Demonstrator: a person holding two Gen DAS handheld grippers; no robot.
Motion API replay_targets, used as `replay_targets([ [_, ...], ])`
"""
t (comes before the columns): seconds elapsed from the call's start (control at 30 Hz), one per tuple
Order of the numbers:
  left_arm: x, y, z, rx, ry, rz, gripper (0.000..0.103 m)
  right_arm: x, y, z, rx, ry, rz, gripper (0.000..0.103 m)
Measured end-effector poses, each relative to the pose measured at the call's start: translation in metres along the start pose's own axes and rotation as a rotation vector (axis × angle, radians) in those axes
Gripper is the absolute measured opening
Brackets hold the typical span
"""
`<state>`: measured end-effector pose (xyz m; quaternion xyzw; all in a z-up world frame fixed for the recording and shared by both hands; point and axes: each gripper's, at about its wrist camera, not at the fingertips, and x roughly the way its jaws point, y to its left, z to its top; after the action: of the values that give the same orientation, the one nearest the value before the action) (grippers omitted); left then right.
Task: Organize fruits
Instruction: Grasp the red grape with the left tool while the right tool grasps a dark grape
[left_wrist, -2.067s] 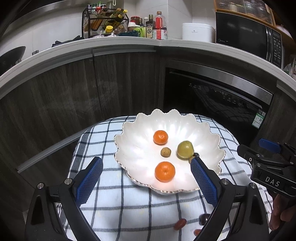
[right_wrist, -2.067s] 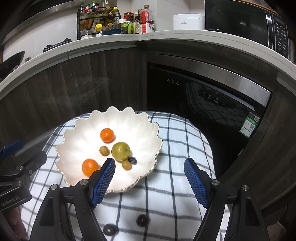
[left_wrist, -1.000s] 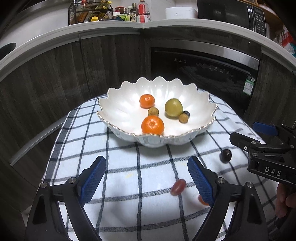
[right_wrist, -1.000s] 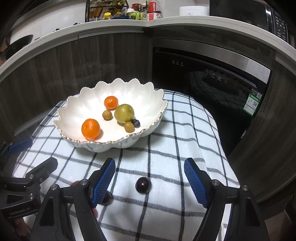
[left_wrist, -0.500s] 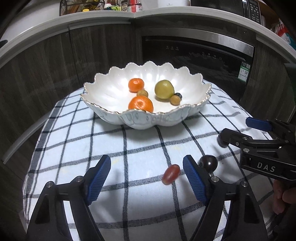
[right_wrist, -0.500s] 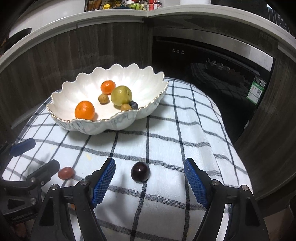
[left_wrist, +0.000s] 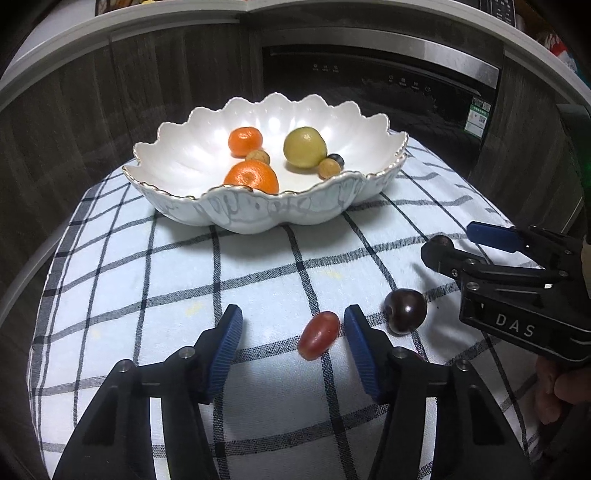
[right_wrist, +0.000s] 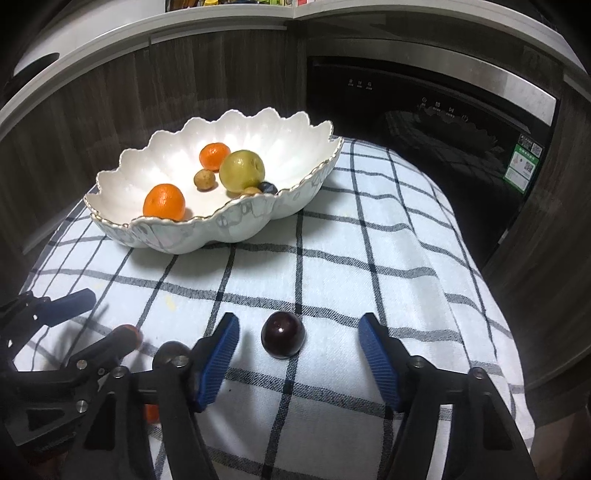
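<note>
A white scalloped bowl (left_wrist: 177, 206) (right_wrist: 122, 225) on the checked cloth holds two tangerines (left_wrist: 252, 176), a green fruit (left_wrist: 305, 146) and small nuts. My left gripper (left_wrist: 291, 317) hangs low over the cloth with its jaws closing. A red grape (left_wrist: 318, 334) lies between them, close to the right pad and untouched. A dark plum (left_wrist: 405, 311) (right_wrist: 283, 334) lies just right of it. My right gripper (right_wrist: 297, 325) (left_wrist: 461, 251) has its jaws closing around that plum, with gaps on both sides. The left gripper (right_wrist: 74, 332) shows at the left of the right wrist view.
The blue-and-white checked cloth (left_wrist: 258, 273) covers a small round table that drops off at its edges. Dark wood cabinets and a built-in oven (right_wrist: 443, 110) stand behind. Another dark fruit (right_wrist: 170, 352) peeks from behind my right gripper's left finger. A hand (left_wrist: 557, 384) holds the right gripper.
Both grippers have sunk toward the cloth and their jaws have narrowed. The grape now lies between the left jaws, the plum between the right ones. The bowl looks farther off.
</note>
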<state>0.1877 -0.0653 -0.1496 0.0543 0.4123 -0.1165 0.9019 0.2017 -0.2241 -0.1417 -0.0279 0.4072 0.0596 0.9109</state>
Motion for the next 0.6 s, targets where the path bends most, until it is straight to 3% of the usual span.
replay_targets([
  [0.2, 0.006, -0.004, -0.002, 0.006, 0.039, -0.032, 0.039, 0.007, 0.001, -0.002, 0.003, 0.03, 0.009, 0.054],
  [0.47, 0.007, -0.007, -0.003, 0.004, 0.043, -0.046, 0.027, 0.011, 0.001, -0.002, 0.008, 0.053, 0.026, 0.033],
  [0.6, 0.006, -0.006, -0.003, -0.009, 0.04, -0.057, 0.023, 0.011, 0.005, -0.002, -0.011, 0.054, 0.033, 0.028],
])
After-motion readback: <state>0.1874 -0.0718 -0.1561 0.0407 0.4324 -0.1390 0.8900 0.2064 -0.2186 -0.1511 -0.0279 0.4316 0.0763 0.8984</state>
